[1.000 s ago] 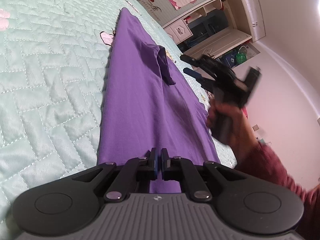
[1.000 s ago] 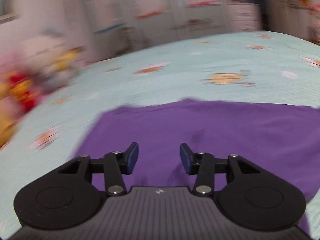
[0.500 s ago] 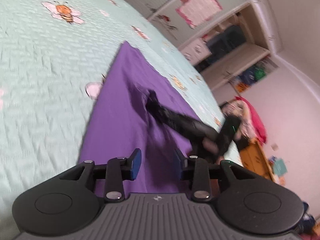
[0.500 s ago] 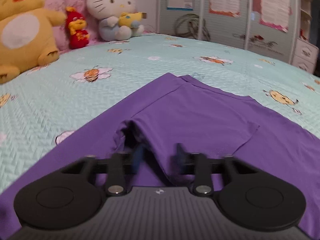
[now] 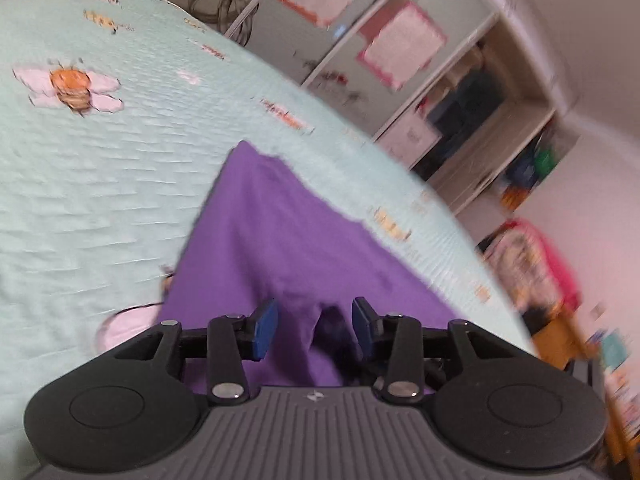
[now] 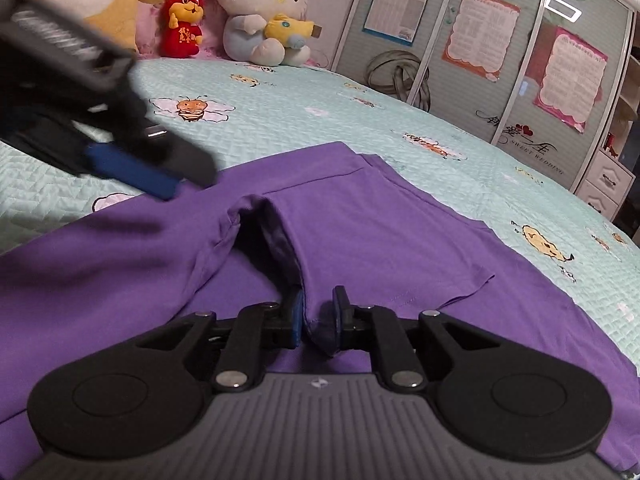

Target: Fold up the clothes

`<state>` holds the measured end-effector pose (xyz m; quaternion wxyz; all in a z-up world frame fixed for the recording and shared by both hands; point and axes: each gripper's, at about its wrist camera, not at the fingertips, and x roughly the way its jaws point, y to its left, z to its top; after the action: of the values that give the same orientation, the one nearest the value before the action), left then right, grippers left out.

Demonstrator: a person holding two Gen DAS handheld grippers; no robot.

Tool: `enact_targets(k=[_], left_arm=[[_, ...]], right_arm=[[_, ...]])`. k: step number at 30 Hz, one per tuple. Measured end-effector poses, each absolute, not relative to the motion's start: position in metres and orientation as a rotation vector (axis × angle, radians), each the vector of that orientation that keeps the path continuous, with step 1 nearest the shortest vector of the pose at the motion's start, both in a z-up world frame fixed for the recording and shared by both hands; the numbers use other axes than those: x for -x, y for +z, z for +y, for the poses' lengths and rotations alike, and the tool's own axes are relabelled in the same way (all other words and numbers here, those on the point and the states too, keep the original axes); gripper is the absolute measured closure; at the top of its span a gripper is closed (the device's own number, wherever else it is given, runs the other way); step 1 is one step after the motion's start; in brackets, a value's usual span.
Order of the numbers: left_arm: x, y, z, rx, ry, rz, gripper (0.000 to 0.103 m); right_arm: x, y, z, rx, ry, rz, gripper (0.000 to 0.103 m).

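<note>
One pale green quilted bed (image 6: 400,120) with bee prints carries a purple knit garment (image 6: 380,232) spread flat, ready for folding. Right gripper (image 6: 316,316) fingers pinch a raised fold of its fabric, likely to carry it across, while left gripper (image 5: 314,326) fingers are spreading, cloth loose between them.

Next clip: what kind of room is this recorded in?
Most likely a bedroom, perhaps a child's. A purple garment lies spread on a bed with a bee-print quilt, plush toys sit at its head, and wardrobe doors carry pinned sheets.
</note>
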<state>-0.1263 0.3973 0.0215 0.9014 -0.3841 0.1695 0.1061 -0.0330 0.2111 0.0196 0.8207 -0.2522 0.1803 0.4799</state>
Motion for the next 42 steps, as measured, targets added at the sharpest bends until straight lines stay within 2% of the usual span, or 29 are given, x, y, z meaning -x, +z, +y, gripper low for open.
enact_targets(k=[2, 4, 5, 6, 12, 17, 20, 25, 26, 27, 29, 36, 40, 41, 42], left_arm=[[0.124, 0.005, 0.402, 0.861, 0.214, 0.328, 0.058], [0.125, -0.011, 0.404, 0.887, 0.210, 0.320, 0.058], [0.127, -0.017, 0.404, 0.892, 0.204, 0.309, 0.058], [0.129, -0.018, 0.404, 0.889, 0.194, 0.295, 0.058], [0.138, -0.019, 0.398, 0.857, 0.160, 0.262, 0.054], [0.141, -0.021, 0.398, 0.876, 0.133, 0.255, 0.054], [0.141, -0.022, 0.397, 0.880, 0.123, 0.254, 0.053], [0.139, -0.020, 0.398, 0.880, 0.114, 0.255, 0.052], [0.139, -0.020, 0.397, 0.880, 0.114, 0.255, 0.052], [0.140, -0.020, 0.396, 0.879, 0.114, 0.255, 0.052], [0.140, -0.020, 0.395, 0.874, 0.114, 0.259, 0.052], [0.139, -0.019, 0.392, 0.852, 0.118, 0.276, 0.051], [0.137, -0.017, 0.390, 0.834, 0.125, 0.292, 0.052], [0.136, -0.016, 0.390, 0.824, 0.129, 0.298, 0.052], [0.136, -0.016, 0.389, 0.815, 0.132, 0.303, 0.052]], right_arm=[[0.030, 0.020, 0.211, 0.520, 1.030, 0.401, 0.087], [0.023, 0.025, 0.204, 0.456, 1.062, 0.454, 0.073], [0.019, 0.028, 0.200, 0.417, 1.081, 0.485, 0.056], [0.013, 0.032, 0.193, 0.362, 1.098, 0.519, 0.047], [-0.071, 0.048, 0.152, -0.116, 0.932, 0.659, 0.046], [-0.143, 0.028, 0.162, -0.263, 0.803, 0.753, 0.047], [-0.161, 0.017, 0.174, -0.272, 0.787, 0.800, 0.049], [-0.169, 0.011, 0.184, -0.275, 0.835, 0.809, 0.068], [-0.170, 0.011, 0.187, -0.267, 0.839, 0.811, 0.077], [-0.171, 0.010, 0.189, -0.258, 0.843, 0.816, 0.091], [-0.171, 0.011, 0.196, -0.223, 0.856, 0.815, 0.103], [-0.167, 0.040, 0.219, 0.032, 0.781, 0.662, 0.103], [-0.173, 0.034, 0.244, 0.133, 0.776, 0.678, 0.103], [-0.173, 0.031, 0.248, 0.157, 0.771, 0.687, 0.102], [-0.174, 0.027, 0.250, 0.169, 0.765, 0.697, 0.097]])
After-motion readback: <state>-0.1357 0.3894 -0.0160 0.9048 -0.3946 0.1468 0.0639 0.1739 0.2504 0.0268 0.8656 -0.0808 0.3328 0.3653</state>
